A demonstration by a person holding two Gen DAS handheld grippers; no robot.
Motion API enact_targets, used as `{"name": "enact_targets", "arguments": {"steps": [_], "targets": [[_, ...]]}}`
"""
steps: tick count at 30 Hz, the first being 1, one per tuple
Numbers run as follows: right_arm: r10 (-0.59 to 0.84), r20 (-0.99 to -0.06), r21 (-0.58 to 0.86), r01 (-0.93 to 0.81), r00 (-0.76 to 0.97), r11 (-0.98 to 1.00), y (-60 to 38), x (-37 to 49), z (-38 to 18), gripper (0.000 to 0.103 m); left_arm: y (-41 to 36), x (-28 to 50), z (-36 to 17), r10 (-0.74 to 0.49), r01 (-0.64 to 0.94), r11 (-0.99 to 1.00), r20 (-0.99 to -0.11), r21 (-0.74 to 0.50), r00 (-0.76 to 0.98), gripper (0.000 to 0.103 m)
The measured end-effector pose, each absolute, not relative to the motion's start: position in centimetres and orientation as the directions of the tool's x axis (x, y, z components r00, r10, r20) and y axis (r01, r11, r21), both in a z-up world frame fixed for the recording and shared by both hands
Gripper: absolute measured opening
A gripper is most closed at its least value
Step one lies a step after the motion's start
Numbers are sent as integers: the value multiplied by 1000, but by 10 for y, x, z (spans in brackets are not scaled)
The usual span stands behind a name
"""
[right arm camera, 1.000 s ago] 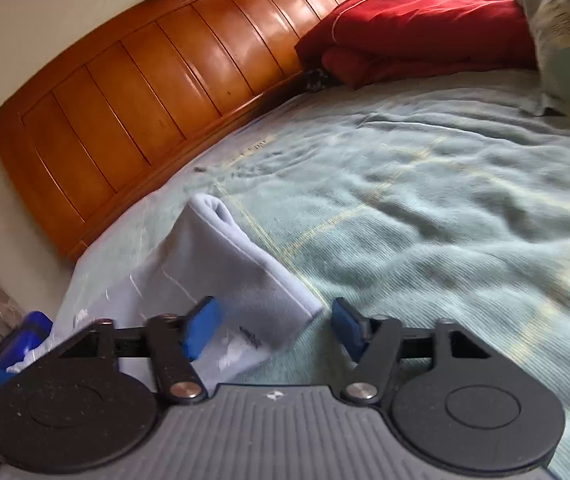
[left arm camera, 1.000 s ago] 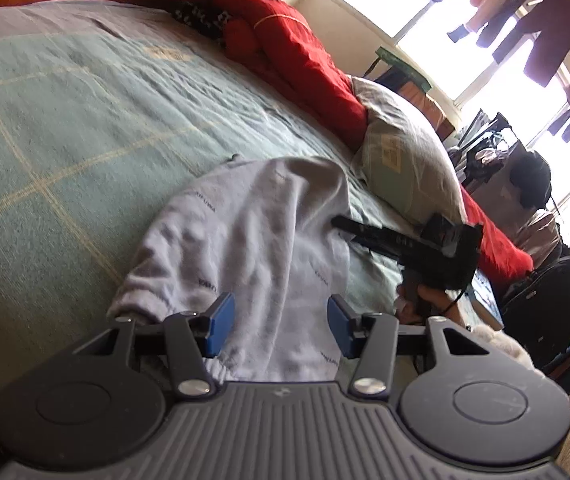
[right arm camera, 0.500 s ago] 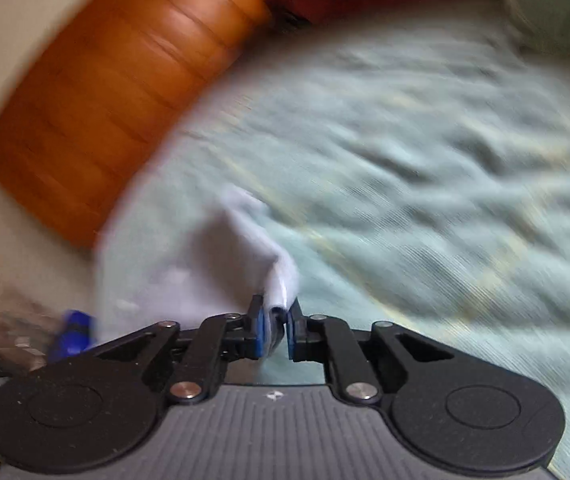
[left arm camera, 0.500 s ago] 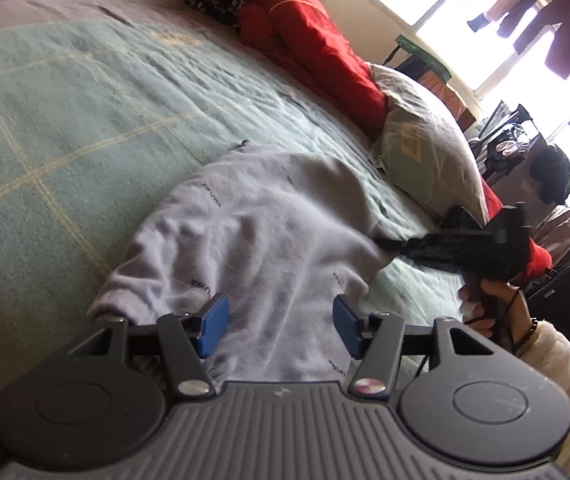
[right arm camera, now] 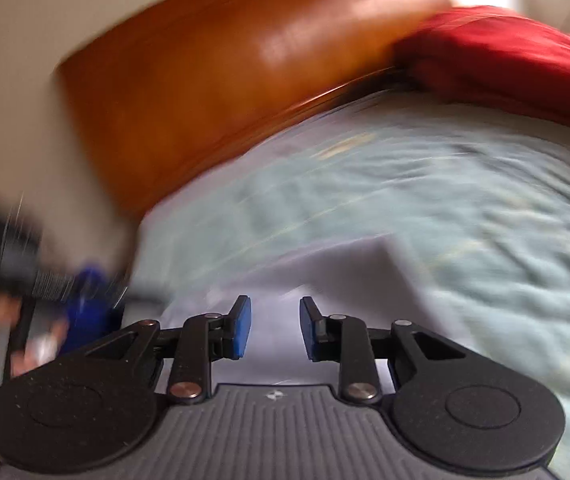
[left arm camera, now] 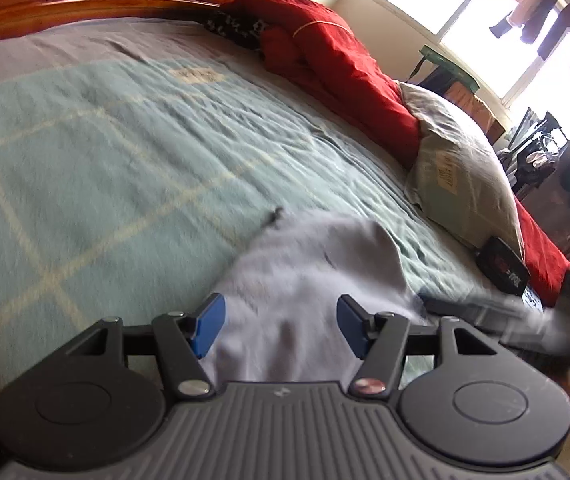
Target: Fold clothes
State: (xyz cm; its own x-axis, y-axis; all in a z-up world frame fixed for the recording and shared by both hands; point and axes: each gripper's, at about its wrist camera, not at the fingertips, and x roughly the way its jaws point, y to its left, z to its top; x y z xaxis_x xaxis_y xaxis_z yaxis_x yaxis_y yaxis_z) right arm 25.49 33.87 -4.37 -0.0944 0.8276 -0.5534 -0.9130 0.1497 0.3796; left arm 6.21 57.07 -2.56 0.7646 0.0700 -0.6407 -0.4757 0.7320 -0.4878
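A pale grey garment [left arm camera: 305, 268] lies bunched on the teal blanket [left arm camera: 105, 152], just beyond my left gripper [left arm camera: 279, 329]. That gripper's jaws are opening, and the cloth lies under the gap without the blue pads touching it. In the left wrist view my right gripper [left arm camera: 489, 312] shows as a blurred black bar at the garment's right edge. The right wrist view is smeared by motion. There my right gripper [right arm camera: 275, 329] hovers over the same garment [right arm camera: 325, 268], its jaws opening with nothing pinched between the pads. My left gripper [right arm camera: 81, 308] is a blue and black blur at the left.
A wooden headboard [right arm camera: 213, 92] bounds the bed's far side. A red duvet [left arm camera: 337, 60] and a grey pillow [left arm camera: 461, 176] lie along the right, with a small black box [left arm camera: 503, 266] beside the pillow. Dark clothes hang at the bright window [left arm camera: 565, 12].
The right gripper pinched the garment's edge half a second ago and has since let go, lifting away. The left gripper has shifted, and its jaws are slightly wider. The garment looks more bunched.
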Motion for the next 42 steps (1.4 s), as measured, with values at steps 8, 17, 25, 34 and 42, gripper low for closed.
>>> {"name": "enact_targets", "arguments": {"steps": [8,17,25,34,42], "targets": [[795,-588,415,-899,-149,139,347,245,-94,27,618,110,-48,20,-483,648,-620,-589,784,55],[825,-547,432,-892,-141,134,329,237,-93,29,638,181,-84,-61,-498,631,-678,-595,733,37],[837,-533,352,-932,-123,88,322,220,-85,48,627,199,-88,-38,-514,646,-696,-564,717,21],[850,-513,350,-933,-117,83,319,219,-85,51,609,194,-48,142,-488,742,-604,-460,785,6],[856,-504,361,-929,-119,83,316,220,-86,57,610,182,-28,147,-481,738,-583,-473,799,9]]}}
